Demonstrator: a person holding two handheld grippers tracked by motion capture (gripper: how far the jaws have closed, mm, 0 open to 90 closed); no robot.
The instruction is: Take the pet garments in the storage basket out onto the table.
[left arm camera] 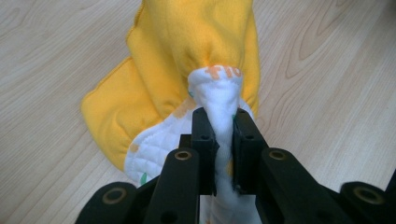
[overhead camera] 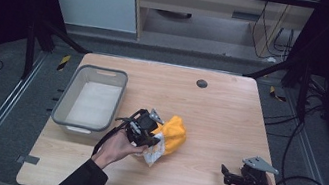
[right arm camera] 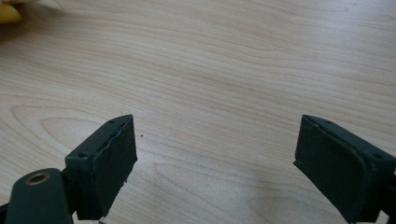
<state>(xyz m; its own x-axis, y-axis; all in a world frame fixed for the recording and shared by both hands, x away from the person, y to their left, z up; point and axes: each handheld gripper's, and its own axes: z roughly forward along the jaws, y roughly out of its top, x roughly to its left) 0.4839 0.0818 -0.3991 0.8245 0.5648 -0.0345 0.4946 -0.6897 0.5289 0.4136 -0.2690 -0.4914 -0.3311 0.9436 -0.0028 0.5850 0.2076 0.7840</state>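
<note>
Left gripper (left arm camera: 219,140) is clamped tight on a pinch of the white quilted lining of the yellow cloth (left arm camera: 187,56); in the left gripper view the pads squeeze that white fold flat between them, and the yellow bulk runs straight away from the jaws, so its long axis is roughly in line with the grip. In the high view the cloth (overhead camera: 173,134) sits bunched on the wooden table (overhead camera: 220,112), just right of the left gripper (overhead camera: 145,132), with the white end toward the person. The grey bin (overhead camera: 69,102) is just beside the cloth on its left, open and looking empty; I'd judge that's where the cloth is meant to go, so the carry is short and leftward. Right gripper (overhead camera: 228,176) is well apart from the cloth, to its right and nearer the table's front edge, jaws spread wide (right arm camera: 210,163) with nothing between them, only bare wood below. Left hand is clearly the nearer one. Beyond the cloth: a small dark round disc (overhead camera: 201,83) on the far tabletop, then floor, black frame legs and cables.
</note>
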